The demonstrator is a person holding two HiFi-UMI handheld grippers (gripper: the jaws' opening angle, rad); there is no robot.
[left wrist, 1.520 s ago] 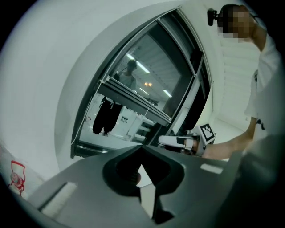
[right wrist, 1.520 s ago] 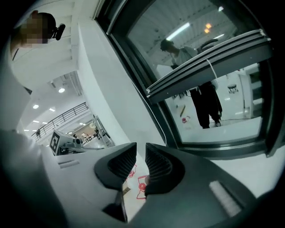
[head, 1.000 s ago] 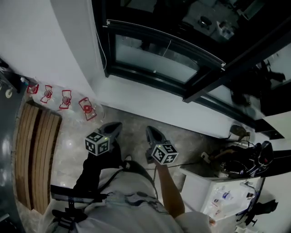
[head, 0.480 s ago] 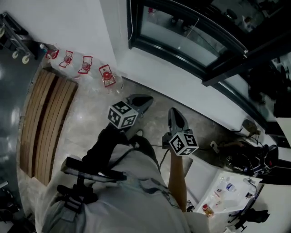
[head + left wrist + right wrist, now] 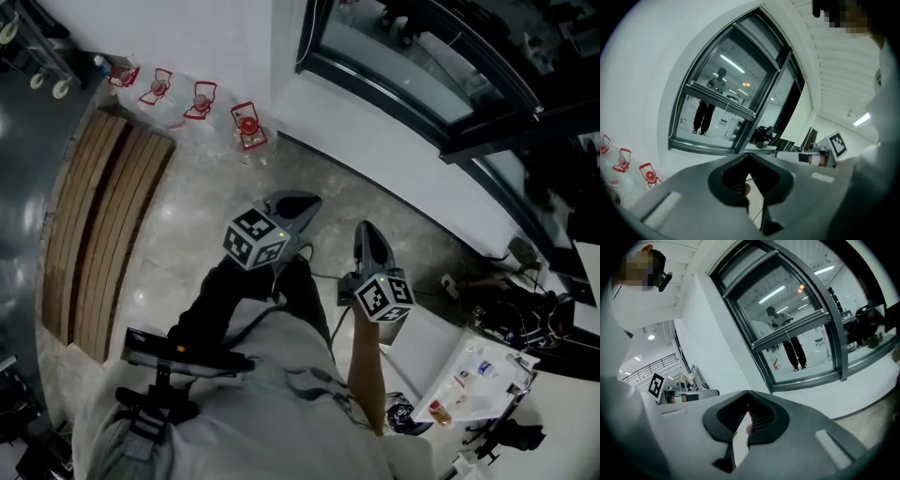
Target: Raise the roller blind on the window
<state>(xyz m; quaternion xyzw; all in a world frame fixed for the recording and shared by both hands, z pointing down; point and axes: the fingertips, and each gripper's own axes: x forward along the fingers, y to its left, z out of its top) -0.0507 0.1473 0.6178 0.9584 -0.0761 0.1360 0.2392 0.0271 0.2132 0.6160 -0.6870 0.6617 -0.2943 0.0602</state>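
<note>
Window (image 5: 398,47) lies well beyond left tongs (image 5: 302,202) and right tongs (image 5: 367,234).

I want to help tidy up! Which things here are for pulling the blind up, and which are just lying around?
For the job:
- the window
- the left gripper, shut
- the right gripper, shut

Just lying about:
- the red-and-white things by the wall
- the wooden slats on the floor
- the tangle of cables
</note>
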